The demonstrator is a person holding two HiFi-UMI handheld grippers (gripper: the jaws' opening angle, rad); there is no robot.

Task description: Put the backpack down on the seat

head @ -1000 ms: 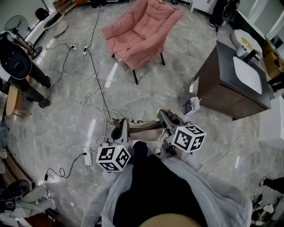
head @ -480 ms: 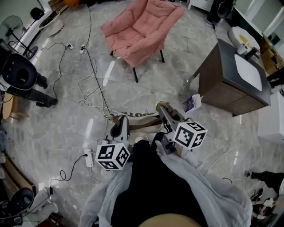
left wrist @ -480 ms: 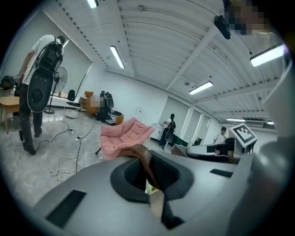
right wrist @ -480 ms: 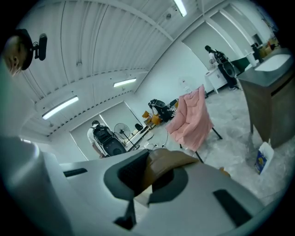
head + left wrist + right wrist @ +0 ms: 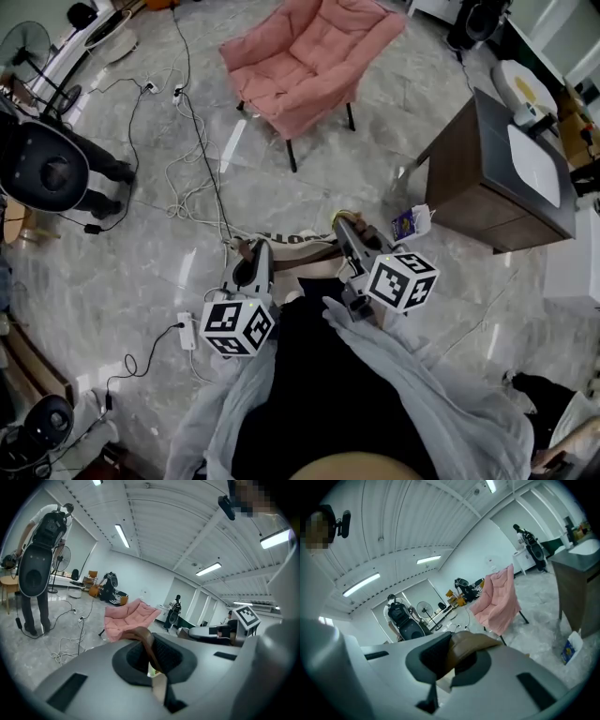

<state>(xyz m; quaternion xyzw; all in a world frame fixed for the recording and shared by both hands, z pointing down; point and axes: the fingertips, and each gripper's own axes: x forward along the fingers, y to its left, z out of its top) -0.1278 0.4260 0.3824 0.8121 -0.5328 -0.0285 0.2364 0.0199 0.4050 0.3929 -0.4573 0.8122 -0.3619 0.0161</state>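
Note:
The backpack (image 5: 298,251) is beige with brown straps and hangs low between my two grippers, in front of the person's body. My left gripper (image 5: 250,255) is shut on a brown strap (image 5: 146,641). My right gripper (image 5: 343,228) is shut on another brown strap (image 5: 465,648). The seat is a pink padded chair (image 5: 305,61) on dark legs, standing apart from the backpack across the marble floor. The same pink chair (image 5: 129,617) shows ahead in the left gripper view. In the right gripper view the pink chair (image 5: 498,599) stands ahead and to the right.
A dark cabinet with a white sink (image 5: 502,169) stands at the right, with a small blue-and-white bag (image 5: 410,223) at its foot. Cables (image 5: 199,173) and a power strip (image 5: 187,330) lie across the floor at the left. A person carrying black gear (image 5: 52,171) stands at far left.
Both grippers stay shut on the straps. The view has shifted slightly and the chair sits a little further right. The person at the left has stepped nearer.

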